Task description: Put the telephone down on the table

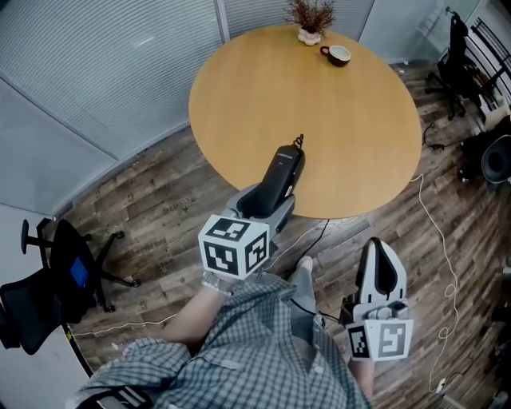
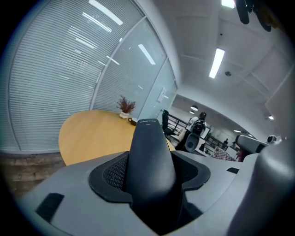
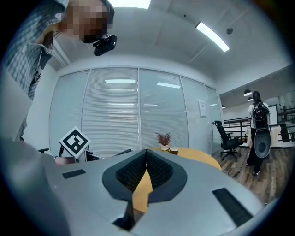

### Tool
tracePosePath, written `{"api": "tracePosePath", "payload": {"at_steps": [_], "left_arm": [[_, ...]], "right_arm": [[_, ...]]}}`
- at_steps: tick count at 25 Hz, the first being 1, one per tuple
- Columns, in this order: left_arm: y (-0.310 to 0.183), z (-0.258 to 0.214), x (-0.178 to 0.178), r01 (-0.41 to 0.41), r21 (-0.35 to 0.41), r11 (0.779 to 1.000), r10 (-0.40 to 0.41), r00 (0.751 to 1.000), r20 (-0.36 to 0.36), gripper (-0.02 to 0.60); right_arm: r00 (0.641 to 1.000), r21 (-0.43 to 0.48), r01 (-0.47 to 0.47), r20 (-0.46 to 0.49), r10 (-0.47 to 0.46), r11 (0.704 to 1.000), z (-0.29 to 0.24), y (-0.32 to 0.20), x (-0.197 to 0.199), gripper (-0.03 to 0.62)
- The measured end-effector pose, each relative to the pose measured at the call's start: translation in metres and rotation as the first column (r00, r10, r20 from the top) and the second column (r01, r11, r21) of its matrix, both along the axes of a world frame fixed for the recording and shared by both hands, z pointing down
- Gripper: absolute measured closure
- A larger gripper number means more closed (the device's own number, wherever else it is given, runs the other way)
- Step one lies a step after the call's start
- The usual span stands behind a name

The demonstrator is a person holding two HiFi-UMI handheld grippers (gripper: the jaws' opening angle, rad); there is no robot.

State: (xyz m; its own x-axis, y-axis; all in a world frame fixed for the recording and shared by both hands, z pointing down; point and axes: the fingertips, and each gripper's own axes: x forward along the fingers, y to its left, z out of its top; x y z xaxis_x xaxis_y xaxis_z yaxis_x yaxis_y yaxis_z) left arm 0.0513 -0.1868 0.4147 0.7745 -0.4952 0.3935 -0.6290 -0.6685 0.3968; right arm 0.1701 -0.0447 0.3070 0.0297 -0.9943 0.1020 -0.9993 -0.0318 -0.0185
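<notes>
Dried plant [image 1: 312, 17] beside cup [image 1: 337, 54]; black office chair [image 1: 53, 268] well apart.

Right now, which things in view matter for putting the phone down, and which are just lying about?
In the job: telephone, clamped in the left gripper; round table, where it goes.
Lying about: potted plant and cup at the table's far edge; black office chair; floor cable; right gripper, shut and empty.
</notes>
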Motion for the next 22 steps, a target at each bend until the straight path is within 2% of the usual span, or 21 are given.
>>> {"api": "tracePosePath", "payload": {"at_steps": [4, 9, 16, 22], "left_arm": [[-0.019, 0.02, 0.017, 0.034, -0.021, 0.999, -0.033, 0.999, 0.038, 0.302], [-0.044, 0.058, 0.041, 0.065, -0.046, 0.997, -0.059, 0.99, 0.128, 0.302], [-0.07, 0.111, 0.06, 0.138, -0.098, 0.985, -0.112, 0.965, 0.237, 0.302], [-0.079, 0.148, 0.076, 0.16, -0.114, 0.981, -0.115, 0.938, 0.328, 0.302]], "right_arm": [[1.0, -0.015, 0.019, 0.001, -0.019, 1.0, 0.002, -0.01, 0.014, 0.585], [0.999, -0.047, 0.034, 0.013, -0.033, 0.998, 0.012, -0.02, 0.035, 0.584], [0.999, -0.083, 0.037, 0.021, -0.036, 0.996, 0.021, -0.026, 0.056, 0.585], [0.999, -0.115, 0.037, 0.029, -0.034, 0.993, 0.03, -0.031, 0.075, 0.585]]}}
